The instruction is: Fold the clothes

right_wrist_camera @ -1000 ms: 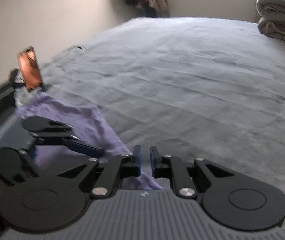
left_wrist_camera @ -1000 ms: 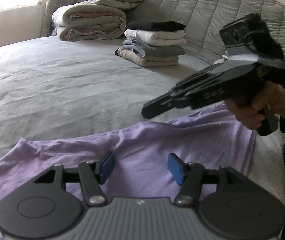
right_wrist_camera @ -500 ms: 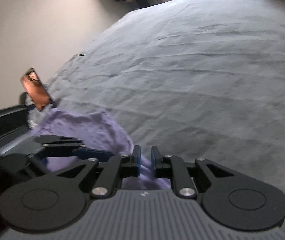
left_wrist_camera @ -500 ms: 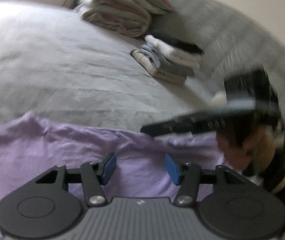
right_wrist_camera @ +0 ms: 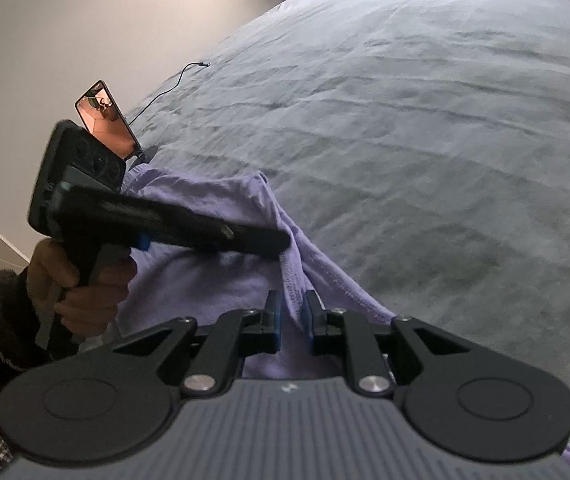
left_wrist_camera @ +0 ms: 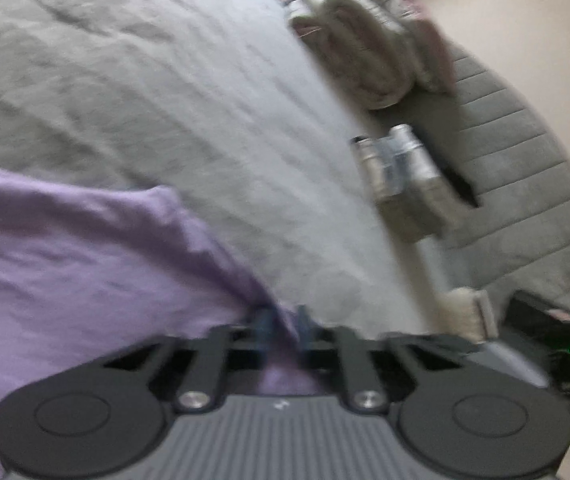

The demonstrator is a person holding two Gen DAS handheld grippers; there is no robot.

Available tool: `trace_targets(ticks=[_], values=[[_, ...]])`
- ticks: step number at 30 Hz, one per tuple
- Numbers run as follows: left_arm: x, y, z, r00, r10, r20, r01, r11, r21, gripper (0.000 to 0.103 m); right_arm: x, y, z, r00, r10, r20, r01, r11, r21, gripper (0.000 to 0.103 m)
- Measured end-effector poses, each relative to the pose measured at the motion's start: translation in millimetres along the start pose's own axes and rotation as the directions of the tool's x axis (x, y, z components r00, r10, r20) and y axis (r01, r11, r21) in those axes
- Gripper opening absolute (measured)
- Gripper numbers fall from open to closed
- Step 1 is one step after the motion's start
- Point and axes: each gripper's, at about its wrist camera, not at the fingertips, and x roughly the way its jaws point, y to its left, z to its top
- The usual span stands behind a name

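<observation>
A lilac garment [left_wrist_camera: 77, 264] lies on the grey bed, spread to the left in the blurred left wrist view. My left gripper [left_wrist_camera: 283, 330] is shut on an edge of the lilac garment, the cloth pinched between its blue pads. In the right wrist view the same lilac garment [right_wrist_camera: 205, 276] bunches up into a ridge. My right gripper [right_wrist_camera: 293, 312] is shut on that ridge of cloth. The left gripper [right_wrist_camera: 281, 242] shows there from the side, held by a hand [right_wrist_camera: 81, 292], its tip in the fabric just beyond my right fingers.
The grey bedspread [right_wrist_camera: 425, 128] stretches far ahead. A stack of folded clothes [left_wrist_camera: 401, 184] and rolled bedding [left_wrist_camera: 369, 52] sit by the quilted headboard [left_wrist_camera: 525, 184]. A phone on a stand [right_wrist_camera: 105, 118] with a cable stands at the bed's left edge.
The left gripper has swung right and tilted, and it went from open to shut on the garment's edge. The right gripper now has cloth between its pads. The garment is bunched up.
</observation>
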Motion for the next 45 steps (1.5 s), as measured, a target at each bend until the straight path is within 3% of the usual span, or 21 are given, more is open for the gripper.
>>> trace_targets(ticks=[3, 6, 11, 12, 13, 15, 19, 24, 27, 30, 32, 34, 36, 45], values=[[0, 5, 3, 1.0, -0.012, -0.011, 0.012, 1.0, -0.018, 0.002, -4, 2, 1, 0.999, -0.03, 0.024, 0.031, 0.999, -0.015, 0.04], [-3, 5, 5, 1.0, -0.009, -0.014, 0.009, 1.0, 0.016, 0.002, -4, 5, 1, 0.993, -0.101, 0.065, 0.105, 0.993, -0.051, 0.04], [-8, 5, 4, 1.0, 0.001, -0.024, 0.0, 0.998, 0.069, 0.002, 19, 19, -6, 0.983, -0.182, 0.035, 0.185, 0.963, -0.196, 0.04], [-9, 5, 4, 1.0, 0.005, -0.029, -0.003, 0.996, 0.084, 0.003, 24, 25, -10, 0.977, -0.208, 0.042, 0.212, 0.946, -0.246, 0.04], [-11, 3, 3, 1.0, 0.011, -0.027, -0.008, 0.994, 0.106, 0.003, 30, 30, -13, 0.971, -0.233, 0.051, 0.237, 0.926, -0.294, 0.032], [-14, -1, 0, 1.0, 0.021, -0.023, -0.017, 0.989, 0.15, 0.003, 31, 34, -12, 0.966, -0.244, 0.082, 0.258, 0.916, -0.308, 0.003], [-20, -5, -2, 1.0, 0.025, -0.017, -0.021, 0.978, 0.208, 0.009, 28, 34, -4, 0.953, -0.268, 0.144, 0.299, 0.91, -0.288, 0.002], [-30, -4, 1, 0.999, 0.026, -0.022, -0.02, 0.971, 0.237, 0.02, 41, 25, -6, 0.952, -0.291, 0.1, 0.307, 0.912, -0.27, 0.008], [-42, -9, 9, 0.997, 0.063, 0.041, -0.072, 0.955, 0.289, 0.032, 32, 22, 0, 0.96, -0.266, 0.089, 0.28, 0.931, -0.233, 0.016], [-55, -10, 19, 0.98, 0.139, 0.139, -0.179, 0.924, 0.338, 0.035, 7, 12, 0, 0.954, -0.277, 0.114, 0.293, 0.941, -0.17, 0.038], [-58, -8, 26, 0.963, 0.197, 0.183, -0.251, 0.903, 0.348, 0.037, -8, 6, -1, 0.943, -0.304, 0.135, 0.322, 0.936, -0.145, 0.038], [-55, -6, 30, 0.936, 0.277, 0.22, -0.342, 0.863, 0.371, 0.038, -23, -1, -4, 0.932, -0.33, 0.151, 0.349, 0.929, -0.122, 0.038], [-50, -6, 32, 0.921, 0.315, 0.227, -0.383, 0.833, 0.398, 0.038, -35, -8, -6, 0.924, -0.348, 0.156, 0.366, 0.924, -0.108, 0.038], [-38, -7, 30, 0.91, 0.343, 0.234, -0.413, 0.801, 0.434, 0.037, -74, -21, -36, 0.932, -0.352, 0.084, 0.362, 0.917, -0.166, 0.038]])
